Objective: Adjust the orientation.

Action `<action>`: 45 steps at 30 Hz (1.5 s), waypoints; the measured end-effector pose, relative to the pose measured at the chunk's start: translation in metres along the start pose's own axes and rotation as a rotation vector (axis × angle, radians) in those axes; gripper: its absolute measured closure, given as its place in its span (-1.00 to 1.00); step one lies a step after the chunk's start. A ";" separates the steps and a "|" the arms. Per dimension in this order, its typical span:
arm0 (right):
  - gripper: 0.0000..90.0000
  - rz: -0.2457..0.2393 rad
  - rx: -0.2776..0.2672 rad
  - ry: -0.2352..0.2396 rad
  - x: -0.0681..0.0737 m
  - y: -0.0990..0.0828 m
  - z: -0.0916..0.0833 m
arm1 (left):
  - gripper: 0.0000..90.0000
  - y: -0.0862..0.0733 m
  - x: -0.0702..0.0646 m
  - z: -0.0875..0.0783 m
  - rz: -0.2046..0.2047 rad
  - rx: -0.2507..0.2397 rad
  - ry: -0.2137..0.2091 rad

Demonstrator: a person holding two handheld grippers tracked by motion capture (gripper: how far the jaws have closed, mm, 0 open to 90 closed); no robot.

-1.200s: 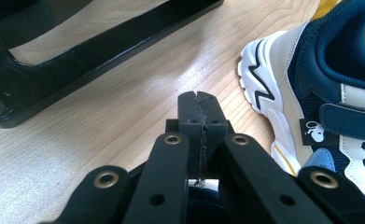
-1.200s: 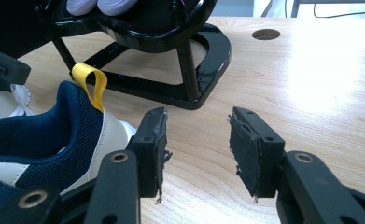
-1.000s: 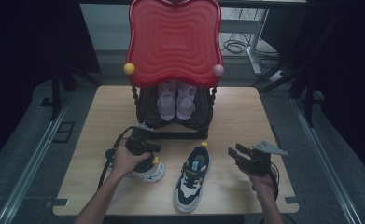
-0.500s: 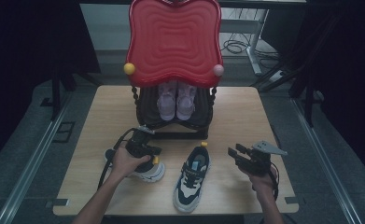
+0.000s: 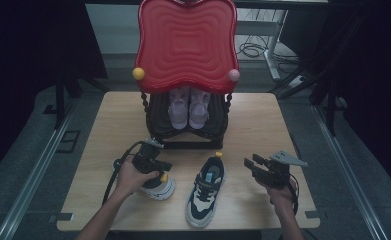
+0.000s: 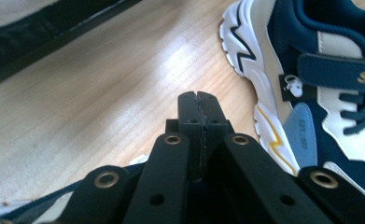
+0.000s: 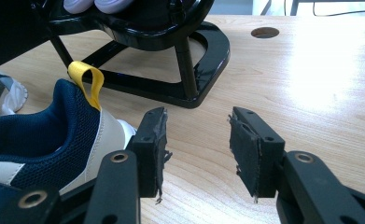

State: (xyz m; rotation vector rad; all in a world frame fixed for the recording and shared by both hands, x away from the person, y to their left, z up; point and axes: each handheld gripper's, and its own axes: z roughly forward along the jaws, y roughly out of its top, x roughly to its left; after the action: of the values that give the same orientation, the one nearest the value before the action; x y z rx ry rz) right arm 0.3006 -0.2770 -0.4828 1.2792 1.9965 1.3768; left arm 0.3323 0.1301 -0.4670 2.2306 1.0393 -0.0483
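High view: my left gripper (image 5: 152, 165) sits over one sneaker (image 5: 159, 187) near the table's (image 5: 108, 120) front edge, jaws clenched flat together with nothing between them. The second sneaker (image 5: 206, 190) (navy and white, yellow heel loop) lies just beside it, toe toward me. My right gripper (image 5: 255, 165) hovers to its right, jaws parted and empty, behind them the black rack (image 5: 183, 135).

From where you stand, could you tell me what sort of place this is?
Probably a lab or studio recording bench: a wooden table hemmed by dark curtains, cables on the floor behind, and handheld grippers working on shoes beside a rack.
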 end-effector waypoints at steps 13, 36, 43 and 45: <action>0.24 0.002 0.001 -0.001 0.000 0.000 0.000 | 1.00 -0.024 -0.014 -0.013 0.028 -0.001 -0.026; 0.24 0.005 0.001 -0.005 -0.001 0.000 0.000 | 1.00 -0.046 -0.033 -0.026 0.078 0.032 -0.052; 0.24 0.004 0.001 -0.006 -0.001 0.000 0.000 | 1.00 -0.052 -0.035 -0.032 0.089 0.048 -0.053; 0.24 0.004 0.001 -0.004 -0.001 0.000 -0.001 | 1.00 -0.053 -0.034 -0.034 0.086 0.038 -0.053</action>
State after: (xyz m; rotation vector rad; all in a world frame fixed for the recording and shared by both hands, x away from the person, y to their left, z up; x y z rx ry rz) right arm 0.3005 -0.2784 -0.4830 1.2859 1.9935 1.3732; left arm 0.2642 0.1516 -0.4597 2.2935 0.9201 -0.0899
